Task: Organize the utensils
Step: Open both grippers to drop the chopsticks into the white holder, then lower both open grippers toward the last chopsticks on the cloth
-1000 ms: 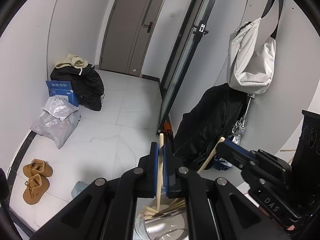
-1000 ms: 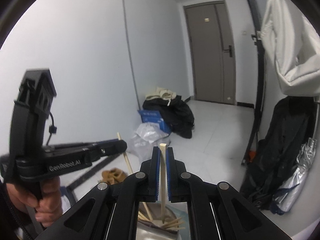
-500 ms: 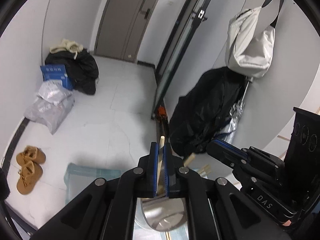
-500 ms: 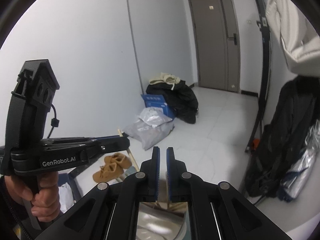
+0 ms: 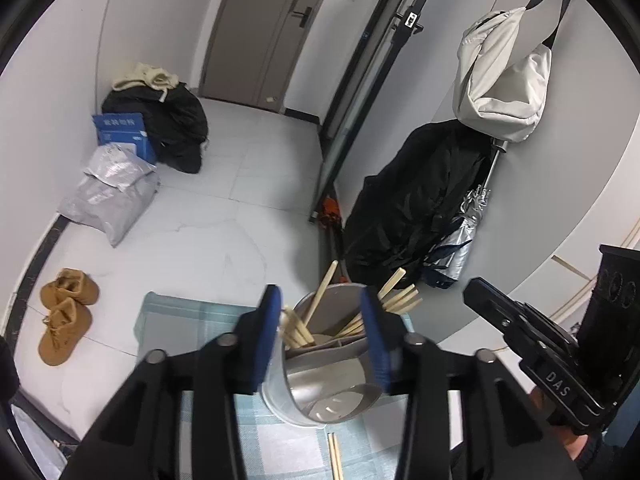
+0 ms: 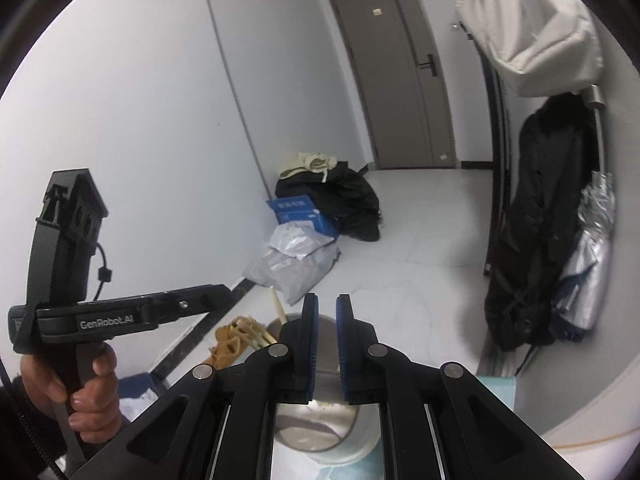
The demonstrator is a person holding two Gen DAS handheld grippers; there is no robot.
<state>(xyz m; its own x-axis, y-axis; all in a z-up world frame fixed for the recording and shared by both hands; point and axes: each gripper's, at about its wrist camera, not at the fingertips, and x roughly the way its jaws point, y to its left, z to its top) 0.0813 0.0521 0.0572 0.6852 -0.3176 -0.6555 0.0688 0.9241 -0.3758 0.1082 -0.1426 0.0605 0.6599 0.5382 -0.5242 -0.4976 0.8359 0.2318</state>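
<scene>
Left gripper [image 5: 322, 312] above steel utensil holder [image 5: 320, 392], jaws just opened wide, nothing gripped. Chopsticks [image 5: 298, 330] standing in holder, leaning on its rim. Right gripper [image 6: 327, 320] just above same holder, jaws just parted to a narrow gap, empty. Loose chopstick pair [image 5: 335, 456] flat on checked cloth [image 5: 176, 320] near holder. Beyond: brown shoes [image 5: 66, 312], grey parcel bags [image 5: 110, 196], black coat [image 5: 416, 200], folded umbrella [image 5: 460, 240].

Home entryway: door [image 5: 256, 32], shoes [image 5: 66, 312], hanging bag [image 5: 500, 76].

Left gripper [image 5: 322, 320] and right gripper [image 6: 327, 342] agape, empty.
</scene>
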